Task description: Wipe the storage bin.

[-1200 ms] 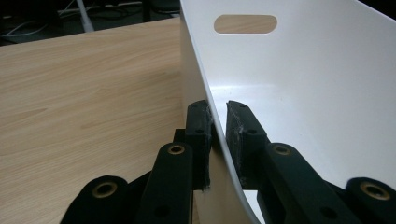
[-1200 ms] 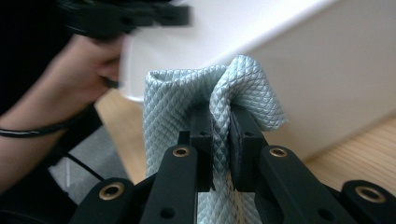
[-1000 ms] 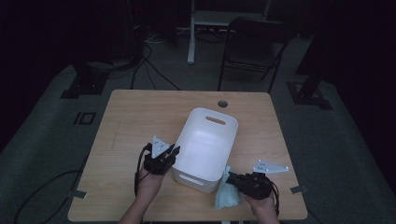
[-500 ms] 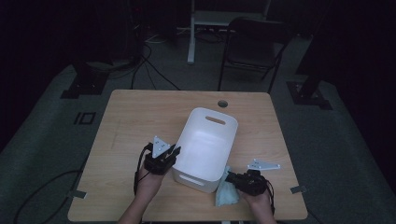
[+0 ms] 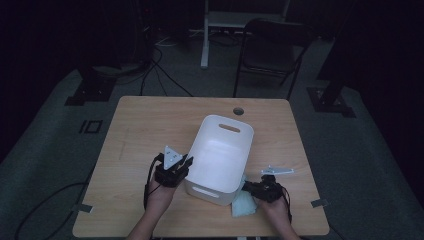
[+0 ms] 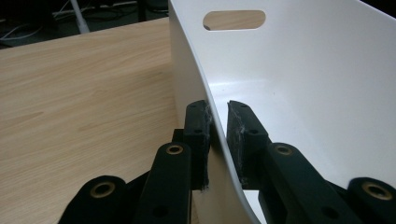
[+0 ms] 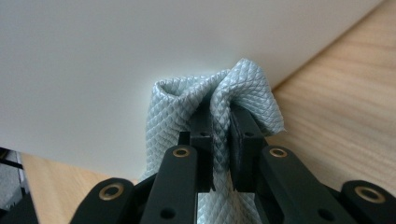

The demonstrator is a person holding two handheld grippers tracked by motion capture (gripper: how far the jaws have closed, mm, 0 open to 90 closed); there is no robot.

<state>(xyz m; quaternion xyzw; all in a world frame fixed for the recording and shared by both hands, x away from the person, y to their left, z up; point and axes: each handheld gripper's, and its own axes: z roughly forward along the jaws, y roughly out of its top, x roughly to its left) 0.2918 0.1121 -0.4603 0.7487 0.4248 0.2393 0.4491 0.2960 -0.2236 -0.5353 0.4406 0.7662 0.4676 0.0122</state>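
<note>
A white plastic bin [image 5: 222,150] stands on the wooden table [image 5: 145,125], with nothing inside it. My left gripper [image 5: 186,162] is shut on the bin's left wall. In the left gripper view the wall [image 6: 303,70] runs between the two jaws of that gripper [image 6: 218,116]. My right gripper [image 5: 248,187] is at the bin's near right corner, shut on a pale blue quilted cloth [image 5: 244,205]. In the right gripper view the bunched cloth [image 7: 210,93] is pinched in the gripper [image 7: 219,121] and presses against the bin's outer wall [image 7: 116,60].
A round cable hole [image 5: 238,110] sits near the table's far edge. Beyond the table stand a dark folding chair [image 5: 272,50] and a white desk leg [image 5: 205,35], with cables on the floor. The table's near edge is close under both hands.
My right hand has moved a little left and down with the cloth, closer to the bin's wall. The left hand and the bin have stayed put.
</note>
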